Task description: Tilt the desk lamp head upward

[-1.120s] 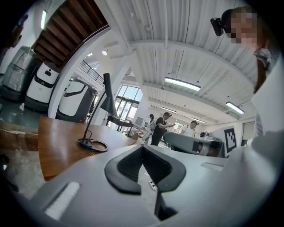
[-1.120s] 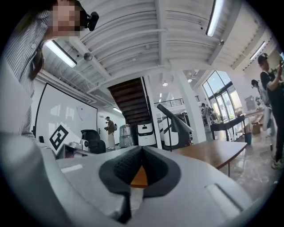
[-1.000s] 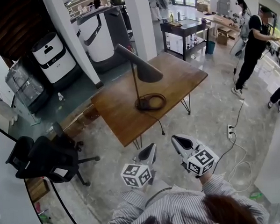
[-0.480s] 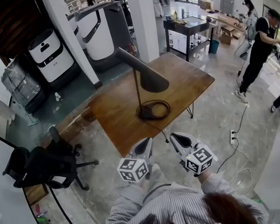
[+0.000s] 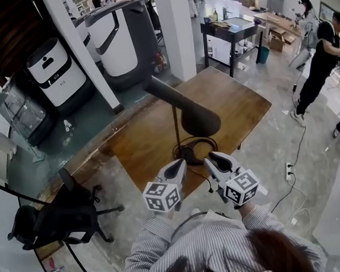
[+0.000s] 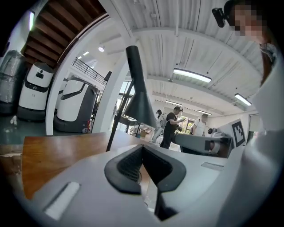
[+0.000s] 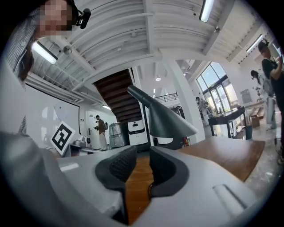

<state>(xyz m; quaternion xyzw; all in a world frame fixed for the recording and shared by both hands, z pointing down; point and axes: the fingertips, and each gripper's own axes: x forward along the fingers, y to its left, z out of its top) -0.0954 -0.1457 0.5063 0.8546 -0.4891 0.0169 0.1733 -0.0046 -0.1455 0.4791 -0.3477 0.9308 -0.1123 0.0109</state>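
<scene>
The desk lamp stands on the wooden table (image 5: 141,134), with a dark cone head (image 5: 197,118) tilted downward on a thin stem (image 5: 176,129) above a ring-shaped base (image 5: 199,145). My left gripper (image 5: 177,168) is at the table's near edge, just left of the base, shut on nothing. Beside it, my right gripper (image 5: 214,160) also looks shut and empty, just short of the base. In the left gripper view the lamp head (image 6: 140,104) rises beyond the closed left gripper (image 6: 142,148). The right gripper view shows the lamp head (image 7: 166,119) above the right gripper (image 7: 149,151).
A black office chair (image 5: 55,215) stands left of the table. White robots (image 5: 58,67) and a pillar (image 5: 178,30) lie behind it. A black side table (image 5: 232,30) and people (image 5: 325,56) are at the far right. A power strip (image 5: 289,169) and cable lie on the floor.
I have come closer to the table. Both grippers now reach its near edge by the lamp base, where before they hung over the floor. Their jaws stay closed.
</scene>
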